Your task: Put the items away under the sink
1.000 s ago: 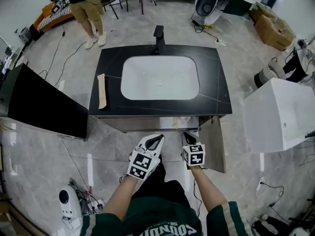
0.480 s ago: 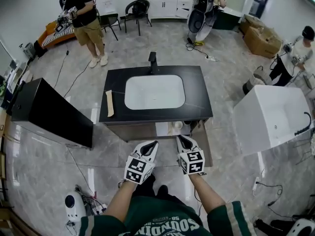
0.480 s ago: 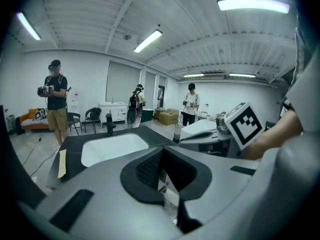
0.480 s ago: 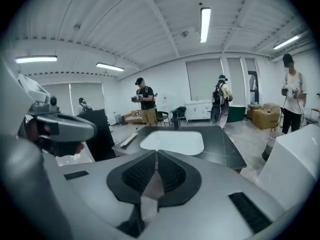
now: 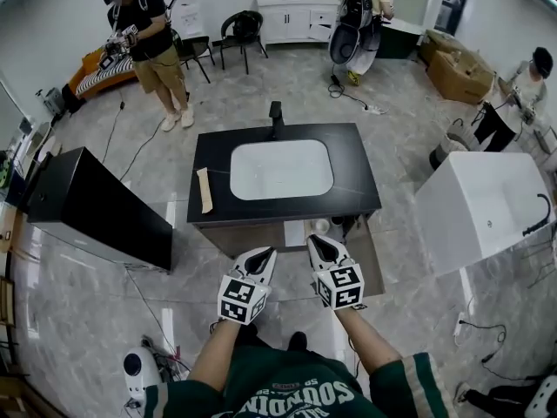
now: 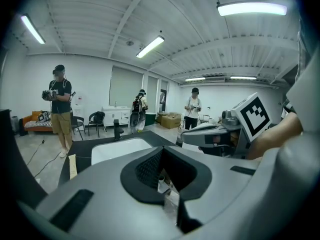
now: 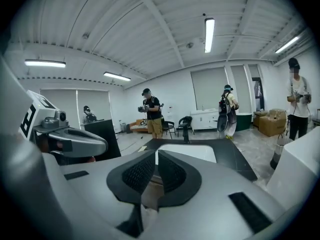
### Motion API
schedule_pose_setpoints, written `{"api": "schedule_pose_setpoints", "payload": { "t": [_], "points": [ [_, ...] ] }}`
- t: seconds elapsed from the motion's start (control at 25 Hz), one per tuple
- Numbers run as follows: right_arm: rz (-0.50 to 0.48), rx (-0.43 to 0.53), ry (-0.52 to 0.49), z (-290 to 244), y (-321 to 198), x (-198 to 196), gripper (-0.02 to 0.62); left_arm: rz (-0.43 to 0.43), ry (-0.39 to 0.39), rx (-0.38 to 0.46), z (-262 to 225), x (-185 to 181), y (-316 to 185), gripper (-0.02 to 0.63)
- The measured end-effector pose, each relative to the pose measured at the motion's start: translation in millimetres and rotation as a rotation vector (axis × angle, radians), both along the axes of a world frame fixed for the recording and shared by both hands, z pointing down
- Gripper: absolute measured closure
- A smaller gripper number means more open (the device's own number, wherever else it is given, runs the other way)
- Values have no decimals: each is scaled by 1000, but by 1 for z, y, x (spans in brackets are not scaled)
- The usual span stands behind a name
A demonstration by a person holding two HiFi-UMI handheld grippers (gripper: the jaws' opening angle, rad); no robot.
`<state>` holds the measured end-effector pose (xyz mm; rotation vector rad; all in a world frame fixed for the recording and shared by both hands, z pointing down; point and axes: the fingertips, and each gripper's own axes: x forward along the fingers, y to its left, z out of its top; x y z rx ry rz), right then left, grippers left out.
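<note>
The black vanity top (image 5: 357, 179) with its white sink basin (image 5: 281, 169) and black faucet (image 5: 276, 111) stands ahead of me. Below it the cupboard is open, and small white items (image 5: 319, 226) show inside, too small to name. Both grippers hover side by side in front of that opening, pointing at it. My left gripper (image 5: 264, 255) (image 6: 162, 166) has its jaws a little apart with nothing between them. My right gripper (image 5: 315, 244) (image 7: 154, 170) has its pads almost together and holds nothing.
The cupboard door (image 5: 369, 266) hangs open at the right. A tan strip (image 5: 204, 190) lies on the counter's left side. A black cabinet (image 5: 96, 207) stands left and a white tub (image 5: 483, 212) right. People (image 5: 144, 33) stand beyond. Cables and a white device (image 5: 139, 373) lie on the floor.
Both grippers have risen and my view has lifted with them, so the vanity looks smaller and further off. Neither gripper has taken hold of anything.
</note>
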<state>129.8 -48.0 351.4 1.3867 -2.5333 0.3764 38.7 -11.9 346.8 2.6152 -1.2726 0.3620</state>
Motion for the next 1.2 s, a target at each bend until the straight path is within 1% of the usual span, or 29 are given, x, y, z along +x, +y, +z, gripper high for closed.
{"api": "schedule_pose_setpoints", "payload": {
  "t": [0.16,0.32,0.56,0.76,0.96,1.2],
  "points": [
    [-15,6,-6,3,-18,-43,545,-11,-5,-1,6,-40,-15,595],
    [-40,5,-16,4,-39,-95,545,-39,1,-7,8,-89,-36,595],
    [-78,3,9,10,-72,-178,545,-95,16,-18,11,-173,-73,595],
    [-124,-6,14,18,-98,-236,545,-136,30,-40,25,-225,-93,595],
    [-149,-38,27,36,-124,-290,545,-146,3,-57,41,-271,-109,595],
    [-156,-104,76,66,-161,-346,545,-173,32,-86,55,-327,-129,595]
  ]
}}
